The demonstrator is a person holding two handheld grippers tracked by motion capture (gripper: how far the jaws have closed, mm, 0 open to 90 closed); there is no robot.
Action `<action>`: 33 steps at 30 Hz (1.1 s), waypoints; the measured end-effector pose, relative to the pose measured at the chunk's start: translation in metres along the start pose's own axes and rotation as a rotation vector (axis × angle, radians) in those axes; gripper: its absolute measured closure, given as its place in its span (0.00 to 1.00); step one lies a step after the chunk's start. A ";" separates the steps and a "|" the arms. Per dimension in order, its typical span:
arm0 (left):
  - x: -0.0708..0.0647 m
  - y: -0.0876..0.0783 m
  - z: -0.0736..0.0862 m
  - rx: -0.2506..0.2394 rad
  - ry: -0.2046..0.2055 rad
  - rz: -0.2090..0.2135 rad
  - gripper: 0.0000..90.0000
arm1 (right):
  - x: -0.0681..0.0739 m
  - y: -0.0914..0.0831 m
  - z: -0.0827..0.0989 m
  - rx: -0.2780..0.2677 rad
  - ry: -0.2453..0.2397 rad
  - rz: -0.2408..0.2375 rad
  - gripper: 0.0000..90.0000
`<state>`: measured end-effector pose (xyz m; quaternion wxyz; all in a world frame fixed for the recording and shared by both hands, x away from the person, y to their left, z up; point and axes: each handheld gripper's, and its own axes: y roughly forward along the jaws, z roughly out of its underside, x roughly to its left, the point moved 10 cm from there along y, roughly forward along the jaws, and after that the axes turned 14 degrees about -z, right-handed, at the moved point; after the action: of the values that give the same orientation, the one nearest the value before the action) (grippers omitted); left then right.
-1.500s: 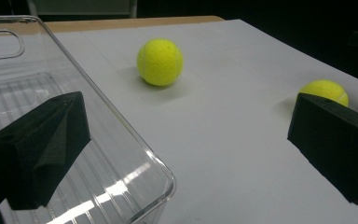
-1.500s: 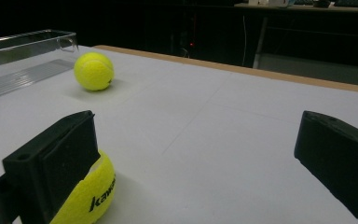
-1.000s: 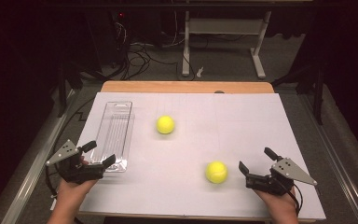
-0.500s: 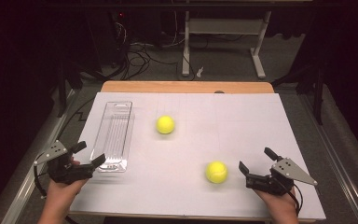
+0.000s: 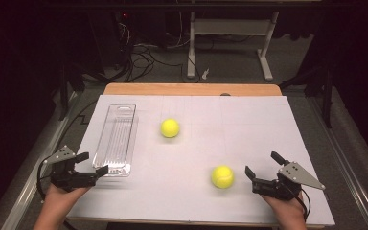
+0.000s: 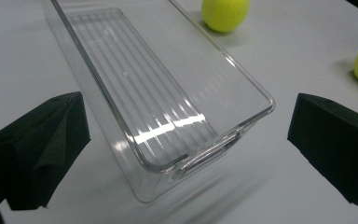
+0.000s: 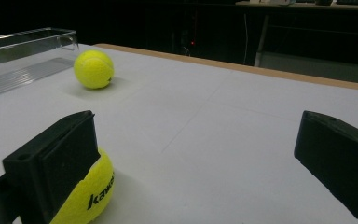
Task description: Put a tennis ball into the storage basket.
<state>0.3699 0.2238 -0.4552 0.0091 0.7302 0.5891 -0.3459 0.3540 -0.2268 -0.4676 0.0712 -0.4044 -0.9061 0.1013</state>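
Left claw sat at the near left edge of the white tabletop, its jaws spread wide on either side of the near end of the clear plastic tray without touching it, and the tray lay lengthwise, reaching away toward the far edge. Right claw rested at the near right, jaws likewise apart and gripping nothing, with the nearer tennis ball just beside its left jaw. Farther off, the second tennis ball lay near the tray's far half.
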 end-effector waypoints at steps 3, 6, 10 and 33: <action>0.003 0.004 0.006 0.032 0.017 -0.024 0.00 | 0.000 0.000 0.000 0.001 0.000 0.000 0.00; 0.007 0.007 0.012 0.067 0.024 -0.054 0.00 | 0.000 0.000 0.000 0.000 -0.001 0.000 0.00; 0.012 0.010 0.022 0.122 0.044 -0.104 0.00 | 0.000 0.000 0.000 0.003 -0.001 0.000 0.00; 0.024 0.013 0.080 0.490 0.148 -0.374 0.01 | 0.006 0.001 -0.001 0.007 -0.020 -0.014 0.00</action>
<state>0.3432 0.2066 -0.5342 -0.2738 0.6128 0.6114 -0.4191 0.3507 -0.2220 -0.4667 0.0643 -0.3968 -0.9093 0.1079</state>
